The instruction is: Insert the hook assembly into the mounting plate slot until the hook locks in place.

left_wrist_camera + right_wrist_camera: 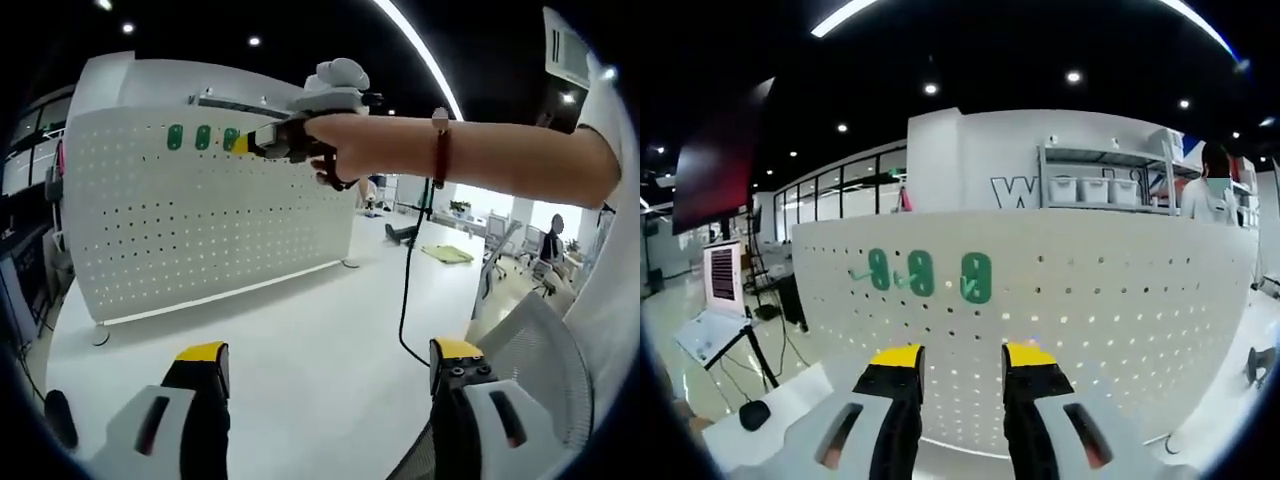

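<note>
A white perforated mounting plate [200,215] stands upright on a white table [300,340]. Three green hook assemblies [203,137] sit side by side in its top row. In the right gripper view the plate [1120,290] stands close ahead, with the hooks [921,272] just above my jaws. A person's hand holds my right gripper [240,145] with its yellow tips right beside the rightmost hook [231,138]. Its jaws [963,357] stand a little apart with nothing between them. My left gripper [329,352] hangs back over the table, wide open and empty.
A black cable [405,290] hangs from the right gripper to the table. A mesh chair back [540,340] is at lower right. A shelf with bins [1090,190] and a person [1205,190] are behind the plate. A screen on a stand [725,275] is at left.
</note>
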`<control>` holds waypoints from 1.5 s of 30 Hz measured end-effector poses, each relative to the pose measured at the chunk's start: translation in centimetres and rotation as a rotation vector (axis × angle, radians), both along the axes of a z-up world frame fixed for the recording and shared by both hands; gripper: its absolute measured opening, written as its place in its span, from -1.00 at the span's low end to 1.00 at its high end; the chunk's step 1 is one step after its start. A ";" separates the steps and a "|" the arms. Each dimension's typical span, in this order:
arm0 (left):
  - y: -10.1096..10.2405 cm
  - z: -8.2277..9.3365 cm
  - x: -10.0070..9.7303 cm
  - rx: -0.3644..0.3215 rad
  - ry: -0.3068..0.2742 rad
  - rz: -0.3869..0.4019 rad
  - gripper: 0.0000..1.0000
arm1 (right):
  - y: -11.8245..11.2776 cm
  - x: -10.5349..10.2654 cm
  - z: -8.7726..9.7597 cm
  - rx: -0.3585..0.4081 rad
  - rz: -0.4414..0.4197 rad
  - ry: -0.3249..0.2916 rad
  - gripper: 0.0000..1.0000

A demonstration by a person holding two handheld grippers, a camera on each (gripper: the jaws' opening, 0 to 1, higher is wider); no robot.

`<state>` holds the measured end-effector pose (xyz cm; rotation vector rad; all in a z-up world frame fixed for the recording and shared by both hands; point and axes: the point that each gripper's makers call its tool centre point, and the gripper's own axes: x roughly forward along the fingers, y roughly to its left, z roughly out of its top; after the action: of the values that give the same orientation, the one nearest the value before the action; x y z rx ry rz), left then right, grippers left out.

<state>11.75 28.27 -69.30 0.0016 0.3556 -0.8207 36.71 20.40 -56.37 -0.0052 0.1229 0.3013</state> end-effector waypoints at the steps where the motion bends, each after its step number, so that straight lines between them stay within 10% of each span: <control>1: 0.0 0.0 0.0 -0.002 0.003 0.002 0.69 | 0.0 -0.1 -0.1 -0.001 0.002 -0.001 -0.38; 45: 2.2 -0.8 0.5 0.050 0.036 0.104 0.63 | -1.9 -8.3 -2.8 -0.059 0.188 -0.003 -0.32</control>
<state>12.27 30.45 -70.10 0.0144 0.4071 -0.7097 28.40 18.49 -59.15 -0.0757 0.1282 0.4855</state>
